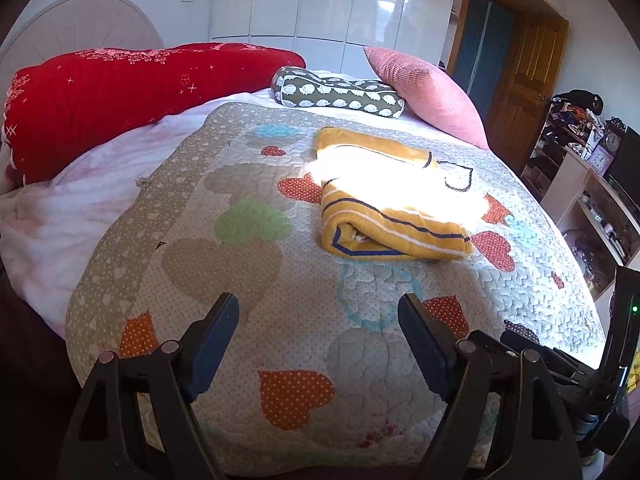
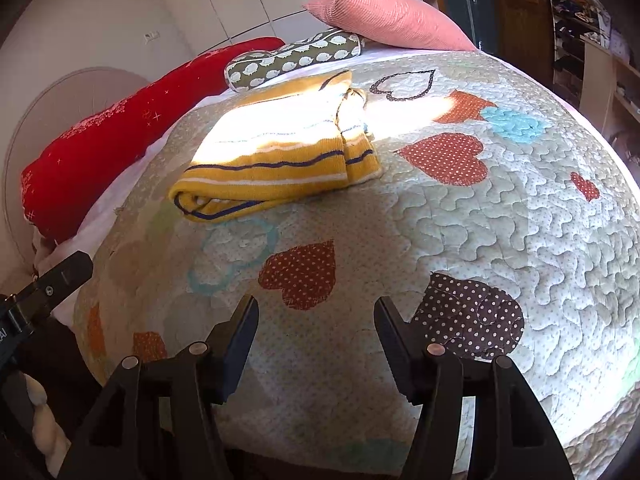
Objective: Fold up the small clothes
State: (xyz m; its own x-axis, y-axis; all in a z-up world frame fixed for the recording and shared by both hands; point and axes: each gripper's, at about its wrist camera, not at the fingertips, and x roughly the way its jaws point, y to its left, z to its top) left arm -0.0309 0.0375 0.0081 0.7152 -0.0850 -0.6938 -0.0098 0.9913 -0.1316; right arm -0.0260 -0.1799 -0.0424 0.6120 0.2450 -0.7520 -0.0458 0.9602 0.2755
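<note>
A yellow knit garment with white and navy stripes (image 1: 394, 204) lies folded into a thick bundle on the heart-patterned quilt (image 1: 280, 288), partly in a bright sun patch. It also shows in the right wrist view (image 2: 280, 152) on the quilt (image 2: 480, 240). My left gripper (image 1: 319, 308) is open and empty, low over the quilt, well short of the garment. My right gripper (image 2: 316, 312) is open and empty, also nearer the bed's front edge than the garment. Part of the right gripper (image 1: 600, 364) shows at the left view's right edge.
A red bolster (image 1: 120, 96), a green patterned pillow (image 1: 340, 94) and a pink cushion (image 1: 424, 92) lie at the head of the bed. Shelves with clutter (image 1: 592, 168) and a wooden door (image 1: 520, 92) stand to the right. White bedding (image 1: 60, 216) bunches at the left.
</note>
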